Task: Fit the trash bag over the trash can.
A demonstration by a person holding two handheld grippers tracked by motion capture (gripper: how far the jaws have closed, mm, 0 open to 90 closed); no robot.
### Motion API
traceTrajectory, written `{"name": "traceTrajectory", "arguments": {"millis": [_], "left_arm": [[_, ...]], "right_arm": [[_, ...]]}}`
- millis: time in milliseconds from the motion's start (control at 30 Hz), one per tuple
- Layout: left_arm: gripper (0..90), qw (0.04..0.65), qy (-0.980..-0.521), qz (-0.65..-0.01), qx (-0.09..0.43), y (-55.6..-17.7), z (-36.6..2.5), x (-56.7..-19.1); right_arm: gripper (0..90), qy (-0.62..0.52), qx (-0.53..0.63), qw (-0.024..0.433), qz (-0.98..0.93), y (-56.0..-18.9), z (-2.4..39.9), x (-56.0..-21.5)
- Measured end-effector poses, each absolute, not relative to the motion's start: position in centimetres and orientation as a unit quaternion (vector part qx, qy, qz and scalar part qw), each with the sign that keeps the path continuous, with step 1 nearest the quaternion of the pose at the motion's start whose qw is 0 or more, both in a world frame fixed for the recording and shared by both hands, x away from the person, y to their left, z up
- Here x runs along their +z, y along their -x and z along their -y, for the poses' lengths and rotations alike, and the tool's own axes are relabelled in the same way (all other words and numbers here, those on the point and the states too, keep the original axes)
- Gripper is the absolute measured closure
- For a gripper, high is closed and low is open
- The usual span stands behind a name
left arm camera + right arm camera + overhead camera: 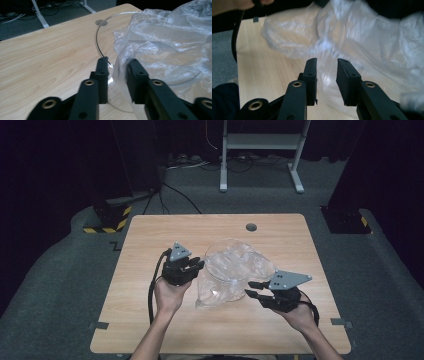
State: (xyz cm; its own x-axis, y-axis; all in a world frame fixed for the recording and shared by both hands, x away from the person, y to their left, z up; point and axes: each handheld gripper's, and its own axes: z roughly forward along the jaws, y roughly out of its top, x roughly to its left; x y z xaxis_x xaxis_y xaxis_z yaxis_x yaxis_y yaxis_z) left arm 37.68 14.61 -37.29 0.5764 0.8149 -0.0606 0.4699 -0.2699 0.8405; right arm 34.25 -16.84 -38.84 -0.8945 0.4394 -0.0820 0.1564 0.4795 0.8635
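The left hand reaches forward from the table's near edge, holding the left gripper level at the rim of the glass bowl. Its jaws stand narrowly apart, astride the rim and a fold of the plastic bag, pressing on neither. The bowl is clear and round, at the middle of the pale wooden table, with the crinkled, see-through bag draped over it. The right hand angles inward; the right gripper rests just beside the bag, jaws partly apart with nothing between them.
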Motion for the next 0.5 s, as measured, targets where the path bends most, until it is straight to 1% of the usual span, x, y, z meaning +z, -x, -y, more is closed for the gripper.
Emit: {"name": "traceTrajectory", "arguments": {"millis": [67, 100, 267, 400, 500], "left_arm": [[65.7, 0.435, -0.774, -0.417, 0.195, -37.6, -14.5, -37.2], [64.6, 0.431, -0.775, -0.417, 0.198, -37.5, -14.5, -37.3], [63.8, 0.421, -0.776, -0.425, 0.200, -37.4, -14.3, -37.7], [58.9, 0.428, -0.769, -0.431, 0.201, -36.7, -14.4, -38.0], [57.3, 0.418, -0.772, -0.429, 0.213, -36.1, -14.3, -38.3]], "right_arm": [[69.0, -0.172, 0.486, 0.163, -0.841, -33.9, 17.0, -37.7], [68.7, -0.171, 0.490, 0.171, -0.837, -33.8, 17.0, -37.3], [66.3, -0.177, 0.498, 0.208, -0.823, -34.0, 16.8, -36.2], [66.1, -0.202, 0.509, 0.218, -0.808, -35.0, 16.9, -35.9], [66.2, -0.228, 0.513, 0.217, -0.799, -36.1, 17.1, -35.9]]}}
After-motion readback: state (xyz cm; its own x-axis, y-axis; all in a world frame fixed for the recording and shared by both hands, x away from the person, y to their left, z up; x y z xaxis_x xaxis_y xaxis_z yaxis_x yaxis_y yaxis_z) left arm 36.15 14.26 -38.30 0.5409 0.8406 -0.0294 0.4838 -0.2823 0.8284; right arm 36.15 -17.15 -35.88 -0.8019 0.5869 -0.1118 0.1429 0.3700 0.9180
